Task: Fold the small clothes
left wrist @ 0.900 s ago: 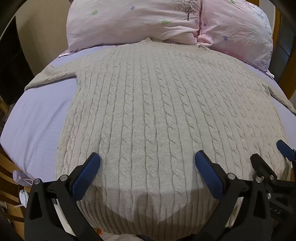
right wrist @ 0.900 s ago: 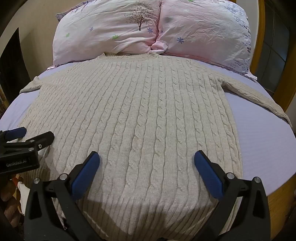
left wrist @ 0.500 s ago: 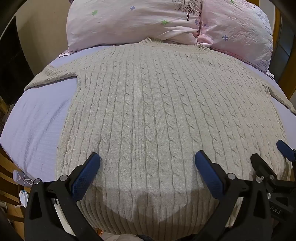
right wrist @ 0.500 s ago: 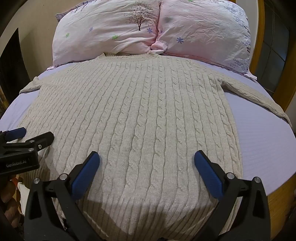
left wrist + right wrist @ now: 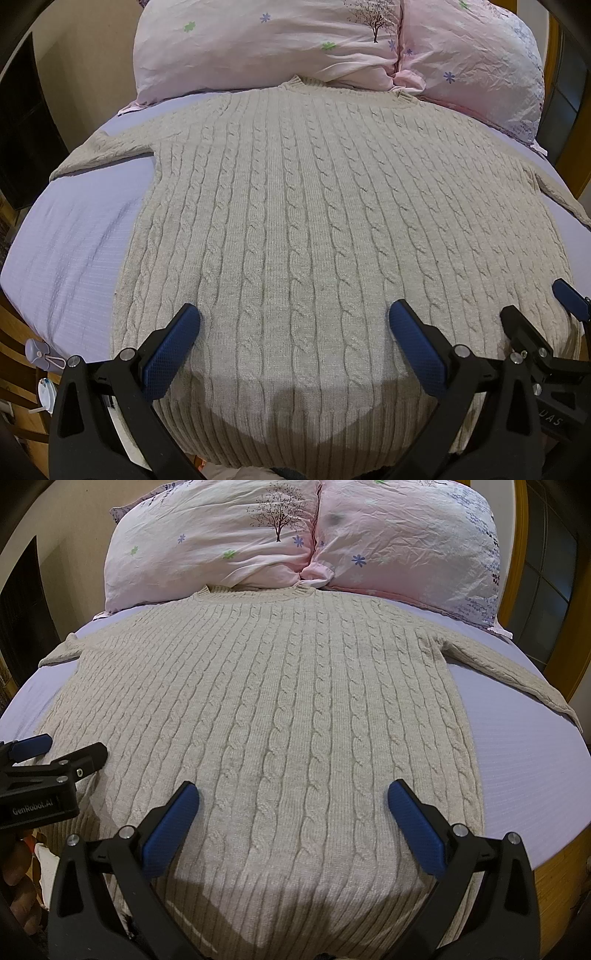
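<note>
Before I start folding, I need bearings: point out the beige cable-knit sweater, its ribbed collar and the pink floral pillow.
beige cable-knit sweater [image 5: 288, 720], right wrist view, mid-body
ribbed collar [image 5: 258, 590], right wrist view, neck edge
pink floral pillow [image 5: 207, 542], right wrist view, left pillow's face

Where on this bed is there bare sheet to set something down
Bare sheet lies left of the sweater, below its left sleeve; another patch sits right, below the right sleeve. Pillows crowd the head.
</note>
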